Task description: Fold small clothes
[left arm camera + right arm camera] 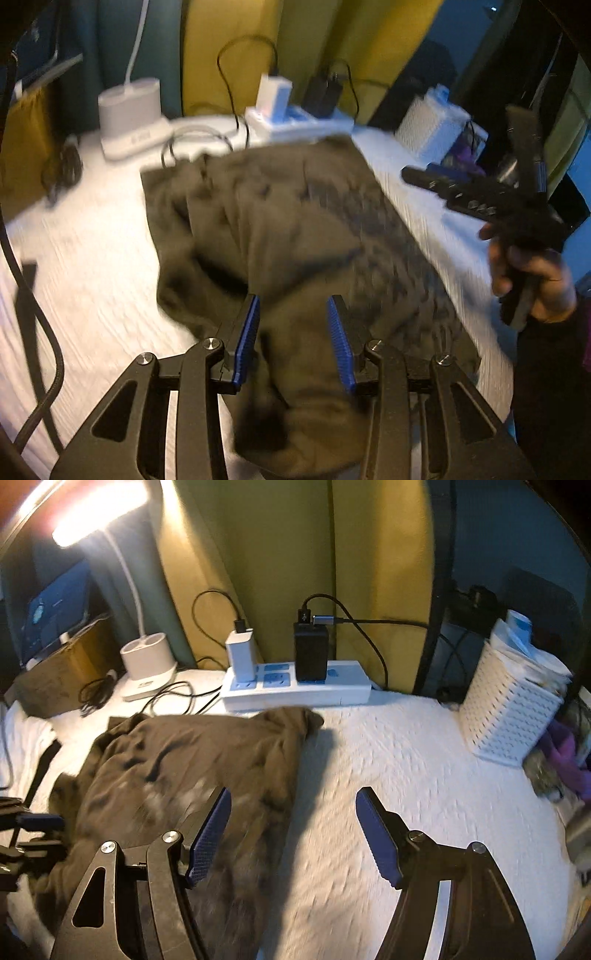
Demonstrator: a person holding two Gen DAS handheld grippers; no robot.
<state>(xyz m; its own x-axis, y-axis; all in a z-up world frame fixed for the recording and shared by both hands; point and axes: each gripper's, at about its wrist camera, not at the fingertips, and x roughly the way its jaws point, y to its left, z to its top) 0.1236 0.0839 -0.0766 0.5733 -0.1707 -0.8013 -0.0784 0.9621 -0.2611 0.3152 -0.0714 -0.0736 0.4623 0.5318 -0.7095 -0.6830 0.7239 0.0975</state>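
An olive-brown garment (295,221) lies crumpled and partly folded on the white textured table cover (92,266). My left gripper (293,306) hovers over the garment's near end; its blue pads (251,332) stand apart with cloth beneath them, not pinched. In the right wrist view the garment (192,760) lies to the left, and my right gripper (294,795) is open wide over its right edge and the bare cover (406,760), holding nothing. The left wrist view shows the right gripper (461,142) raised at the right in a hand (532,280), fingers spread. The left gripper (44,832) peeks in at the left edge.
A white power strip (295,690) with a white and a black charger stands at the back. A desk lamp base (147,664), loose cables (170,698) and a cardboard box (62,672) are back left. A white perforated basket (509,716) and purple items (565,757) stand right.
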